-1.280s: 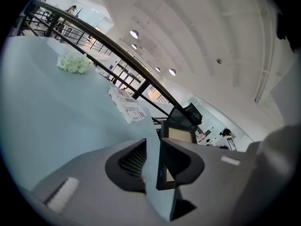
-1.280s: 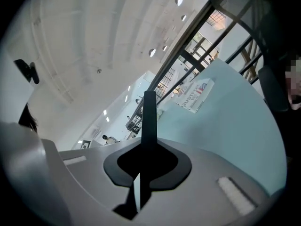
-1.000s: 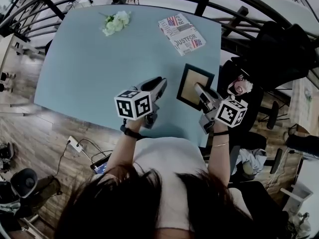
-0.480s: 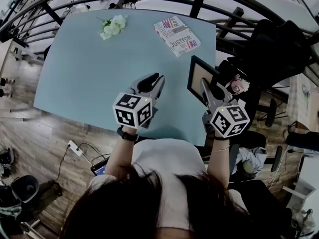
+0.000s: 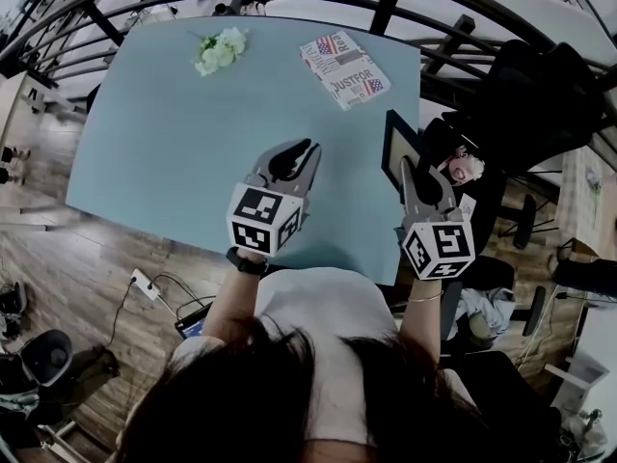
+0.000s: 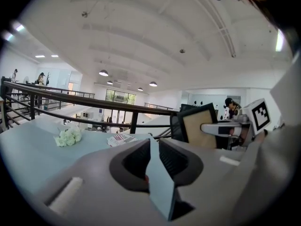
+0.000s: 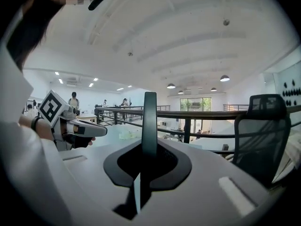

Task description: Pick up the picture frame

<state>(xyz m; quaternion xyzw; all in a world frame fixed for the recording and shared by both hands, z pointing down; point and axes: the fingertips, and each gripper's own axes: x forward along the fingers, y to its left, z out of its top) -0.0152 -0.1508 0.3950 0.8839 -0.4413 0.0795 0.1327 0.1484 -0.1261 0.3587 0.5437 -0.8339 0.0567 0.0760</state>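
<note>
At the far side of the table (image 5: 164,143) we read "JUST FOR" on a flag-printed booklet (image 5: 347,68). The right gripper (image 5: 412,170) clamps the dark-rimmed picture frame (image 5: 395,141); it lay flat a second ago, now it stands on edge above the table's right border. The left gripper (image 5: 305,150) is closed, empty.

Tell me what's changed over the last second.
The right tool, still clamped on the picture frame, lifted it off the table and turned it from flat to upright. The left tool rose and rolled too. The flowers and booklet stayed put.
</note>
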